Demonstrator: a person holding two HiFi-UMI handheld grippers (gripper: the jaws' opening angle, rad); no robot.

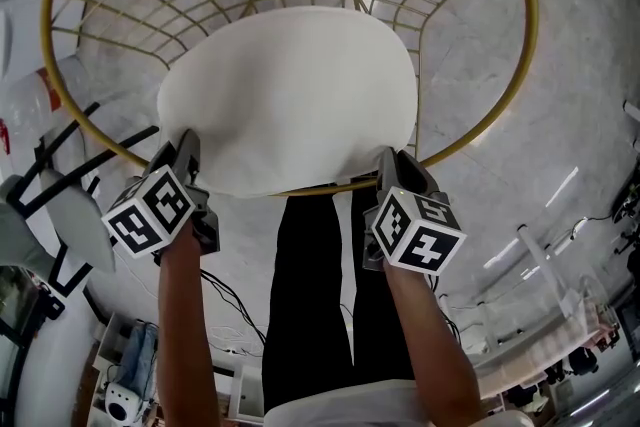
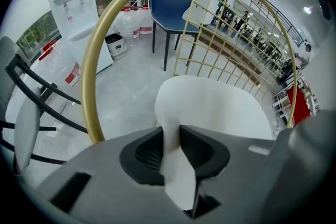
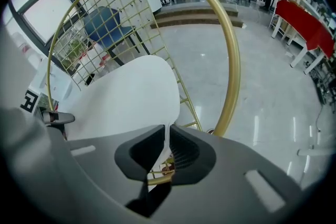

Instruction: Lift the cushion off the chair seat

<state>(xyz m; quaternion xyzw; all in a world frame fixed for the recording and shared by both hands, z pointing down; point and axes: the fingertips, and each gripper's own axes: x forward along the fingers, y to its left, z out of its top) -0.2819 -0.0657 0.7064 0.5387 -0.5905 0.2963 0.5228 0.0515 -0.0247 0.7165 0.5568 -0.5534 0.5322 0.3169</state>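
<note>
My left gripper (image 1: 186, 153) is clamped on the near edge of the white cushion (image 1: 290, 95). In the left gripper view, my left gripper (image 2: 170, 136) has a fold of the soft white stuff squeezed between its two dark pads, and the fold runs down past them. My right gripper (image 1: 392, 163) is clamped on the same edge, further to the right. In the right gripper view, my right gripper (image 3: 167, 140) has its pads almost together, with only a thin bit of the cushion (image 3: 126, 97) pinched between them. Both grippers point steeply down, and each has its marker cube on top.

The cushion is big, round and plain. It lies inside the gold wire chair (image 1: 530, 15), in the bowl of the seat, and its near edge reaches the front of the gold ring, where my grippers hold it. I cannot tell if it has come up off the wires. The gold ring (image 2: 92, 68) goes all the way around the cushion (image 2: 210, 107), and the wire grid stands up behind it.

The person's arms come up from the bottom of the head view, and black trousers (image 1: 310, 295) show below the chair. The floor (image 1: 580, 115) is shiny grey stone. In the left gripper view, a blue chair (image 2: 170, 0) and a white water dispenser (image 2: 73, 13) stand well behind the gold chair. In the right gripper view, a red table (image 3: 304, 23) stands far off at the right.
</note>
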